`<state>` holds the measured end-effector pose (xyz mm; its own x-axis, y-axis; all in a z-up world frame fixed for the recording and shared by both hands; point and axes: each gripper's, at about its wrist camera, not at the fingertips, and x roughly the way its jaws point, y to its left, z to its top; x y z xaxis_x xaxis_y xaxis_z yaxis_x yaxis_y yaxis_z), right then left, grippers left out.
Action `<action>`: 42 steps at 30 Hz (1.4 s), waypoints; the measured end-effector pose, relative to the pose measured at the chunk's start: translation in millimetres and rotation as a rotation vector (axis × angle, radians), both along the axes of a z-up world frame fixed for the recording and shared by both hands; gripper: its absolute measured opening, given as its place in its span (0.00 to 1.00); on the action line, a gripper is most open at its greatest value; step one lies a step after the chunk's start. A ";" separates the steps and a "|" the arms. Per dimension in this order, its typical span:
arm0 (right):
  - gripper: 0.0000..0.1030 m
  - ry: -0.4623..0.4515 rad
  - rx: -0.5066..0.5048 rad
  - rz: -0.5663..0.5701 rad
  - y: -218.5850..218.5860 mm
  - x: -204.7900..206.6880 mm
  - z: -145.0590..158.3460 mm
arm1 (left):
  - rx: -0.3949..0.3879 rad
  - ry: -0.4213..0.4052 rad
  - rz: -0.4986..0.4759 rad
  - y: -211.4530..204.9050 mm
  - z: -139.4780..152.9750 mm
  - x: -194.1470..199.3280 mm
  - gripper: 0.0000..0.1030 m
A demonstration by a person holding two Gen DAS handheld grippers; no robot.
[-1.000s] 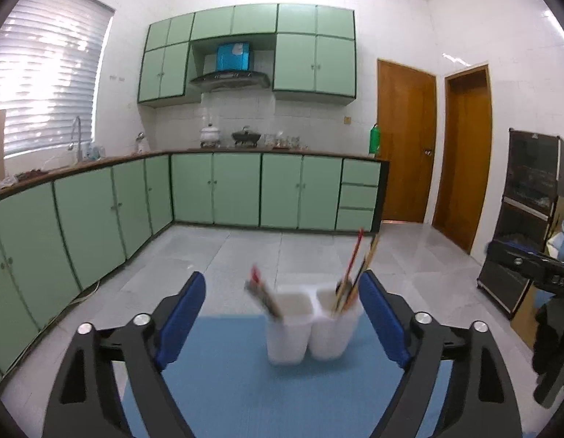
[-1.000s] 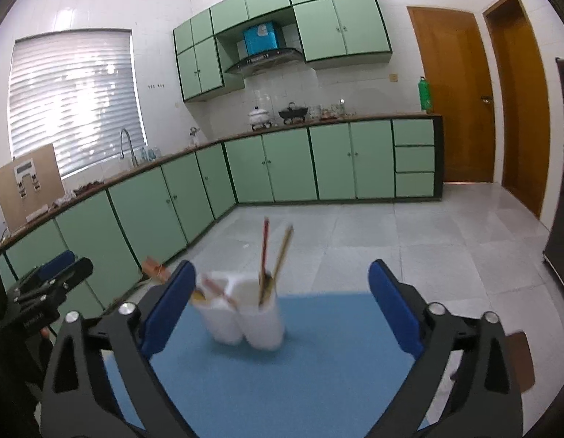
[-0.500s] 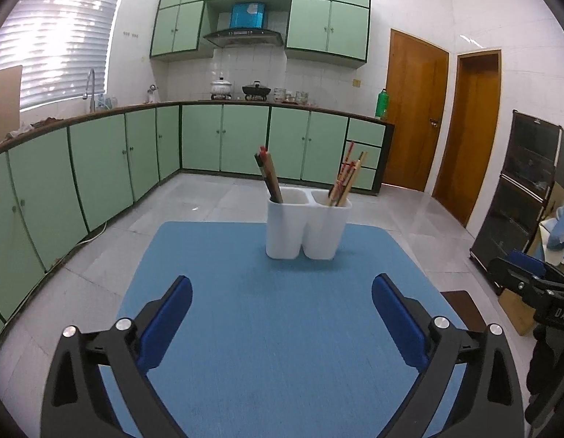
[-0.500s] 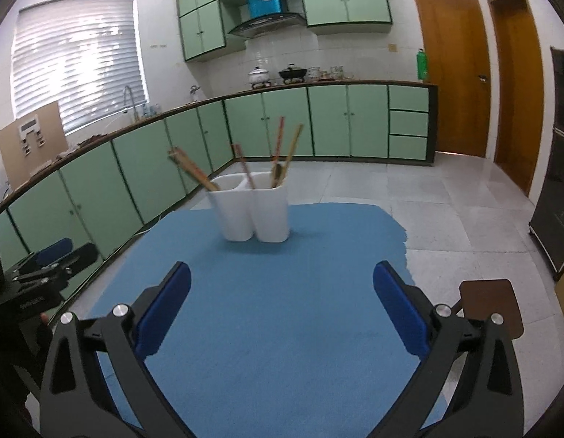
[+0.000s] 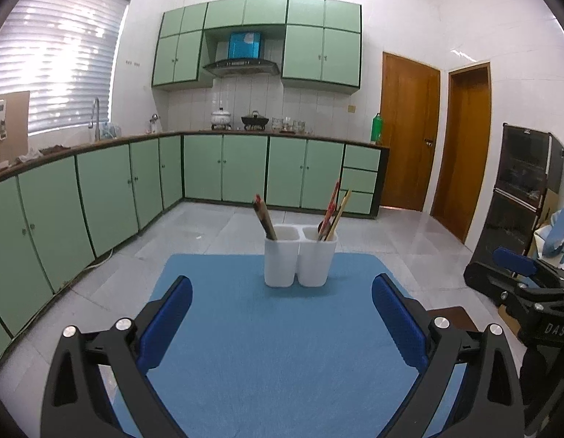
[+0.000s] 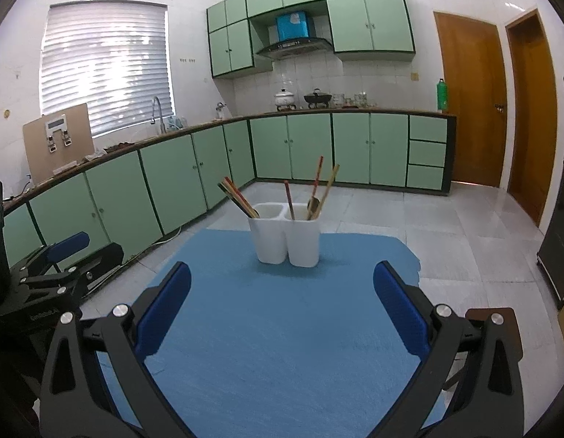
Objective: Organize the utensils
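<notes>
A white two-compartment utensil holder (image 5: 300, 257) stands upright toward the far end of the surface (image 5: 282, 346), which is covered by a blue mat. Its two tubs sit side by side, touching. In the left compartment a bundle of dark chopsticks (image 5: 264, 219) leans to the left, with its tips above the rim. In the right compartment several utensils (image 5: 333, 215) lean to the right: a red stick, a pale wooden stick and a darker piece low inside that is too small to identify.

The left hand-held gripper (image 5: 282, 299) hovers over the near part of the mat, its blue-padded fingers (image 5: 165, 325) spread wide with nothing between them. The right hand-held gripper (image 6: 282, 288) is likewise wide open and empty, also over the near part of the mat, well apart from the holder. Each one shows at the edge of the other's view: the right at the far right, the left at the far left.

Beyond the surface lie a pale tiled floor (image 5: 208, 230), green cabinets (image 5: 245, 171) and two wooden doors (image 5: 409, 135).
</notes>
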<state>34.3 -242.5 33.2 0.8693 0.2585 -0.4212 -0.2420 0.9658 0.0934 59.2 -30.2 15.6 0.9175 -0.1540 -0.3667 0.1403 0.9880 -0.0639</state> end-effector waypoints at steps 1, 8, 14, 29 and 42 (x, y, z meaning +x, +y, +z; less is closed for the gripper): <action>0.94 -0.003 0.000 0.000 0.4 -1.2 2.2 | 0.002 -0.004 -0.001 -1.0 1.9 0.5 0.94; 0.94 -0.030 0.013 0.010 0.8 -6.4 16.7 | 0.017 -0.047 0.002 -5.3 15.9 -8.7 0.94; 0.94 -0.042 0.005 0.011 2.5 -9.3 21.2 | 0.030 -0.069 0.004 -6.9 20.1 -16.1 0.94; 0.94 -0.059 -0.014 0.012 6.5 -14.6 21.0 | 0.026 -0.085 0.010 -3.6 23.5 -23.4 0.94; 0.94 -0.056 -0.013 0.012 6.6 -13.7 22.0 | 0.024 -0.088 0.011 -1.8 24.6 -25.4 0.94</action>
